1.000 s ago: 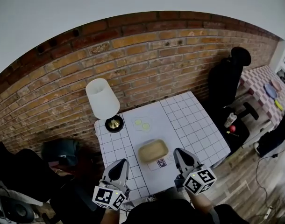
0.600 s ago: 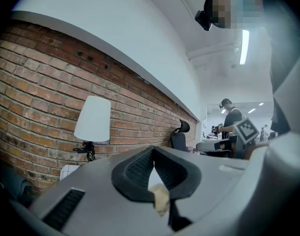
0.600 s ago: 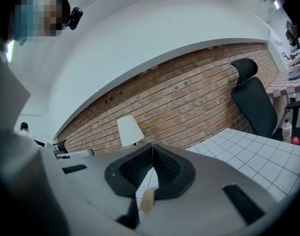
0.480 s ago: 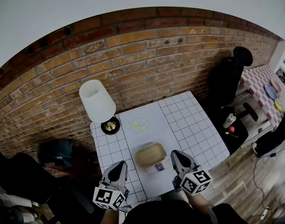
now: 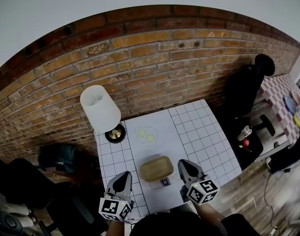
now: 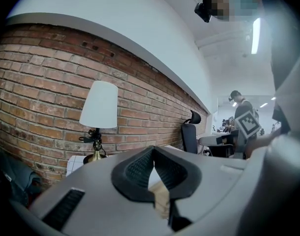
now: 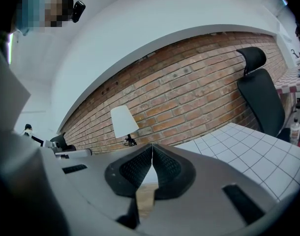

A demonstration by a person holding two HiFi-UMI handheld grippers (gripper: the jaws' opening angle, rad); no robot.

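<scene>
A shallow wooden tray (image 5: 156, 168) lies on the near half of a white gridded table (image 5: 199, 136), partly over a small printed card (image 5: 165, 182). My left gripper (image 5: 125, 177) hangs at the table's near edge, left of the tray, shut with nothing between its jaws (image 6: 152, 149). My right gripper (image 5: 182, 165) sits just right of the tray, also shut and empty (image 7: 152, 146). A clear plate with two green slices (image 5: 146, 134) lies beyond the tray. Each gripper view looks over the table toward the brick wall.
A white-shaded lamp (image 5: 100, 107) on a brass foot stands at the table's far left corner, also seen as the lamp (image 6: 100, 112) and the lamp (image 7: 124, 122). A black office chair (image 5: 248, 90) stands to the right, with a bottle (image 5: 244, 132) and a red ball (image 5: 245, 143) near it. Another person (image 6: 241, 102) stands far back.
The head view has shifted a little, so the table sits lower and more central. My right gripper has edged nearer the tray's right side. Both grippers stay shut.
</scene>
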